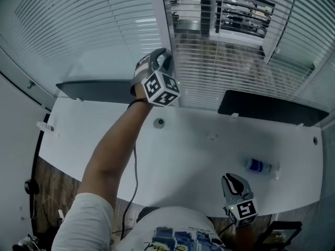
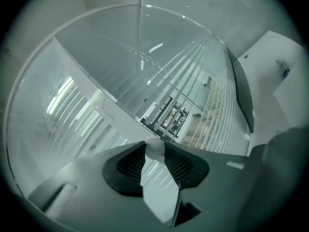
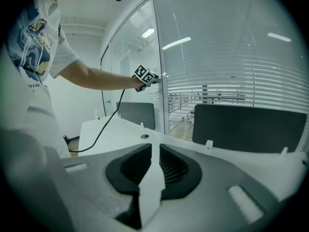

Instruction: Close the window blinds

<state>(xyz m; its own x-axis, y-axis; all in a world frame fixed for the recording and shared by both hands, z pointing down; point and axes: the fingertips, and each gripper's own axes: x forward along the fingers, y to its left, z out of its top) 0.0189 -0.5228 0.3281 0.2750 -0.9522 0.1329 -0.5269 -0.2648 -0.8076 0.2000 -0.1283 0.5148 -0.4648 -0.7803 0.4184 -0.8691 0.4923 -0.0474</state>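
Observation:
The window blinds [image 1: 225, 61] hang behind glass above the desk, their slats tilted so the room beyond shows through. My left gripper [image 1: 161, 56] is raised at the window frame beside them. In the left gripper view a white round wand end [image 2: 155, 149] sits between the left gripper's [image 2: 155, 151] pads, pressed from both sides. The slats [image 2: 207, 95] fan out ahead of it. My right gripper [image 1: 233, 180] rests low near the desk's front edge, its jaws [image 3: 154, 153] together with only a thin slit and nothing in them. The right gripper view shows the left gripper [image 3: 153, 77] at the frame.
A white desk [image 1: 183, 150] runs below the window. Two dark panels [image 1: 267, 109] [image 1: 94, 90] stand along its back edge. A blue-capped bottle [image 1: 259, 166] lies at the right, and a round grommet [image 1: 159, 122] sits mid-desk. A cable hangs from the left arm.

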